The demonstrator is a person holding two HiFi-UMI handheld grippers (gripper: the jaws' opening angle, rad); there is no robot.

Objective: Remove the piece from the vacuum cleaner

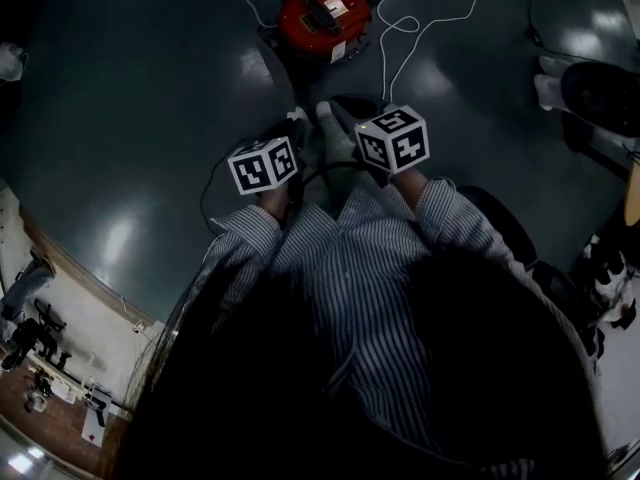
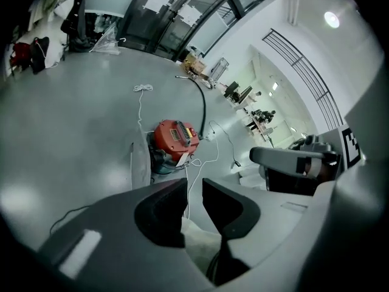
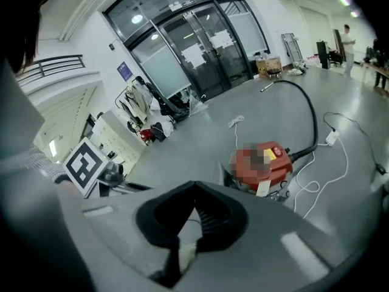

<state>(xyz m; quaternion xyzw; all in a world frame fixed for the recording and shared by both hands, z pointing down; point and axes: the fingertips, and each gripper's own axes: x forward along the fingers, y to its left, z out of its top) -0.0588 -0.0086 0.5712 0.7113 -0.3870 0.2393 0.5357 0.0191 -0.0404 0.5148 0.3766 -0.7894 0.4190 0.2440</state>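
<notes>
The red vacuum cleaner (image 1: 320,18) (image 2: 175,140) (image 3: 264,163) stands on the grey floor, a little ahead of both grippers. Its black hose (image 3: 307,111) runs away behind it. My left gripper (image 1: 292,123) (image 2: 194,190) is open: floor and white cable show through the gap, and its pads press on nothing. A pale part (image 2: 197,242) lies low behind its jaws. My right gripper (image 1: 345,110) (image 3: 194,186) has its tips touching, and a black ribbed hose piece (image 3: 211,221) sits in the hollow between its jaws. This piece curves below both marker cubes (image 1: 330,166).
A white cable (image 1: 425,18) loops over the floor to the right of the vacuum. Another person's foot (image 1: 590,88) is at the far right. Glass doors (image 3: 200,47) with bags and gear piled beside them stand far behind. Desks and people fill the far right (image 2: 258,114).
</notes>
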